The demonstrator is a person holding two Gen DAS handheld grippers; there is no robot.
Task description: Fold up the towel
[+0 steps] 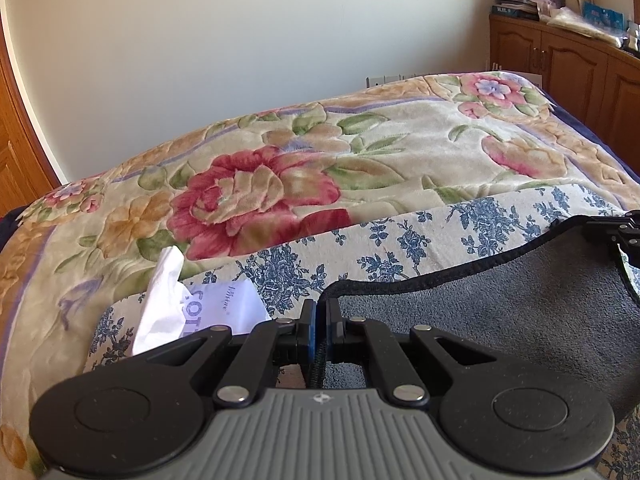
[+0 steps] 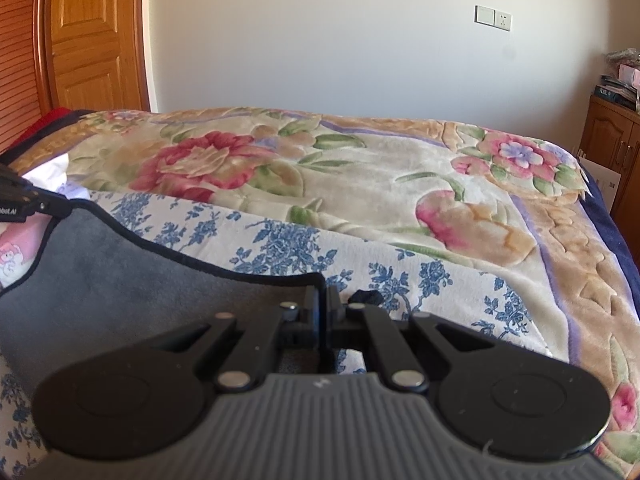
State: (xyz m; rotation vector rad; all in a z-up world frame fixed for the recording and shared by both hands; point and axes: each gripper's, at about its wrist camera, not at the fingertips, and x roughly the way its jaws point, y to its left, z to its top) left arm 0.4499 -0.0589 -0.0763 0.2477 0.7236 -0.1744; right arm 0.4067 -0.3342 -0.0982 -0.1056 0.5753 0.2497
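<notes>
A grey towel [image 1: 500, 312] with a black hem hangs stretched between my two grippers above the bed. My left gripper [image 1: 320, 316] is shut on the towel's left corner, the hem pinched between its pads. In the right wrist view the same grey towel [image 2: 120, 276] spreads to the left, and my right gripper [image 2: 324, 308] is shut on its right corner. Each view shows the other gripper at the far end of the hem: the right one [image 1: 628, 232] and the left one [image 2: 24, 200]. The towel's lower part is hidden behind the gripper bodies.
Under the towel lies a white cloth with blue flowers [image 1: 400, 240] on a floral plush blanket [image 1: 260, 184] that covers the bed. A tissue pack [image 1: 192, 304] sits at the left. Wooden cabinets [image 1: 560, 64] stand at the right, a wooden door [image 2: 92, 36] at the left.
</notes>
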